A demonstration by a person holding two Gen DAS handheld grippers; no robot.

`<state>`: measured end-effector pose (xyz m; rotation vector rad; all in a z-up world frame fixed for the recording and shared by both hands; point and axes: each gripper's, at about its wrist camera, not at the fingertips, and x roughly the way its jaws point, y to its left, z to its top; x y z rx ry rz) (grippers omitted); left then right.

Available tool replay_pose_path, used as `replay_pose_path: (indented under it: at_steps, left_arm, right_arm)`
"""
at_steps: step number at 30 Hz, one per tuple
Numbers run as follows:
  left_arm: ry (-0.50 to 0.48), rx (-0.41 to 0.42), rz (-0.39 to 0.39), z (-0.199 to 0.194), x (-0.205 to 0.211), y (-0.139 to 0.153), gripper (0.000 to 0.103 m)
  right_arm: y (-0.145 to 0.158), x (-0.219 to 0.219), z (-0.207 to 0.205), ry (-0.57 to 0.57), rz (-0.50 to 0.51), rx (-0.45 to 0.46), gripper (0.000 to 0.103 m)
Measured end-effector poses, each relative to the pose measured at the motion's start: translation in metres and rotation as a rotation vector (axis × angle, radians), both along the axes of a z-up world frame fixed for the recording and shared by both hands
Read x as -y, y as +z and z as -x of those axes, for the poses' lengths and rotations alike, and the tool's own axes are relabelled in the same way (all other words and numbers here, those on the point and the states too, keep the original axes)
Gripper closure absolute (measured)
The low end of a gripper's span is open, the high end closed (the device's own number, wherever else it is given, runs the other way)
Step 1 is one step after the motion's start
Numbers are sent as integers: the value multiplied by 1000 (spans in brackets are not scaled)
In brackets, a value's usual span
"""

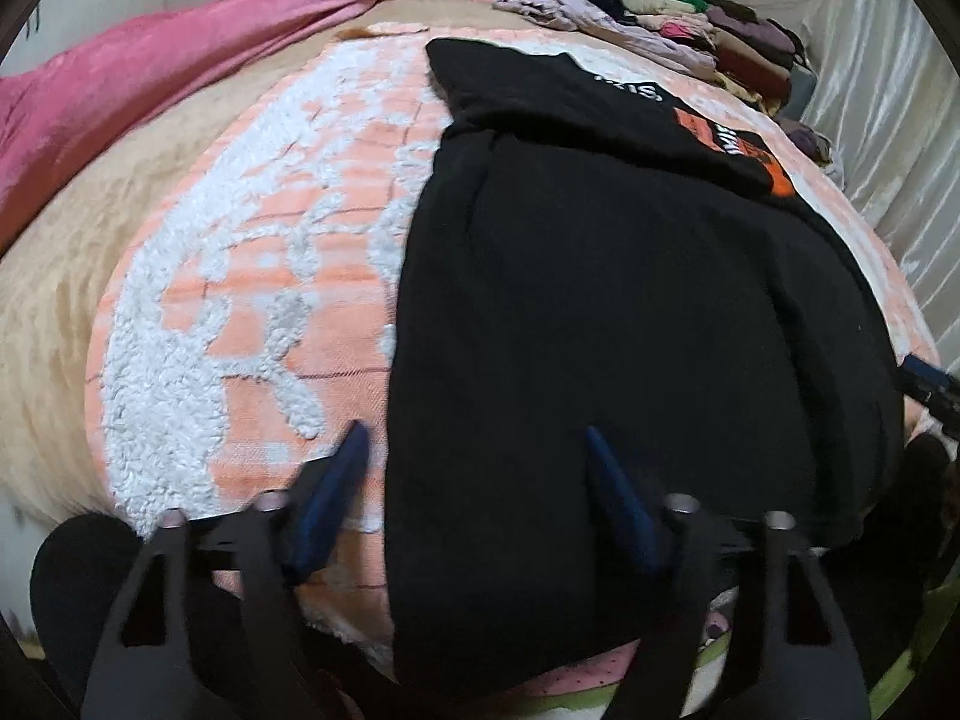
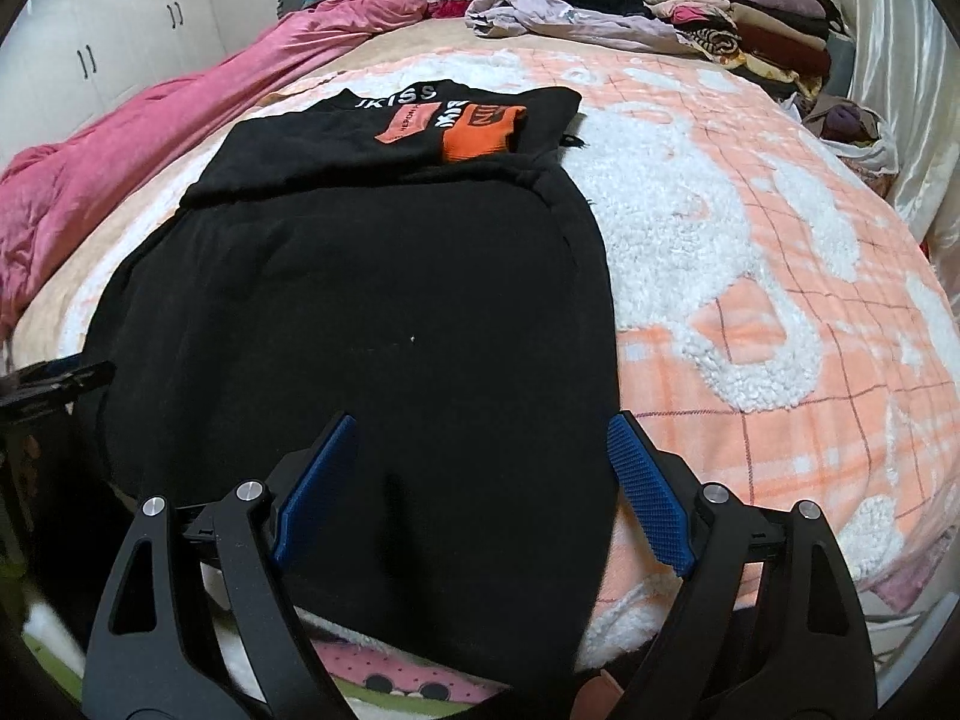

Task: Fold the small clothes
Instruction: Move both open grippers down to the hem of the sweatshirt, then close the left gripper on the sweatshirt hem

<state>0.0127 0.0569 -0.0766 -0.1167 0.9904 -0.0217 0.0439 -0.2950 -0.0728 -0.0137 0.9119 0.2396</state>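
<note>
A black garment [image 1: 600, 330] [image 2: 360, 300] lies flat on the peach and white blanket [image 1: 258, 300] [image 2: 750, 276]. Its far end is folded over and shows an orange print with white letters [image 1: 726, 144] [image 2: 474, 132]. My left gripper [image 1: 475, 429] hangs low over the garment's near left edge, jaws apart, one fingertip over the blanket and one over the cloth. My right gripper [image 2: 481, 417] stands open over the near right edge, the cloth's border running between its blue pads [image 2: 648, 498]. Neither pair of pads presses on the fabric.
A pink quilt [image 1: 150, 78] [image 2: 120, 150] lies bunched along the left side of the bed. Crumpled lilac cloth [image 2: 540, 18] and a stack of folded clothes [image 1: 720, 30] [image 2: 768, 24] sit at the far end. A pale curtain [image 1: 888, 138] hangs on the right.
</note>
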Motion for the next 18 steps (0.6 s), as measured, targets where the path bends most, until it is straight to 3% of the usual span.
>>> replay_pose_path:
  at_steps: [1, 2, 4, 10, 14, 15, 18]
  left_arm:
    - [-7, 13, -17, 2, 3, 2, 70]
    - [-14, 24, -15, 3, 3, 5, 82]
    - [-19, 27, 12, 5, -1, 8, 94]
    - [-35, 44, 13, 19, -22, 21, 94]
    - [-5, -4, 27, 17, -39, 8, 95]
    - [2, -9, 56, 18, -42, 8, 95]
    - [-9, 9, 37, 21, -39, 14, 93]
  right_arm:
    - [0, 0, 0, 2, 0, 1, 25]
    - [0, -1, -1, 4, 1, 1, 25]
    - [-3, -2, -2, 6, 5, -5, 25]
    - [-11, -1, -5, -20, 54, -45, 25]
    - [-19, 9, -8, -59, 46, -88, 25]
    - [-19, 11, -7, -63, 36, -92, 25]
    - [-11, 8, -1, -53, 52, -53, 25]
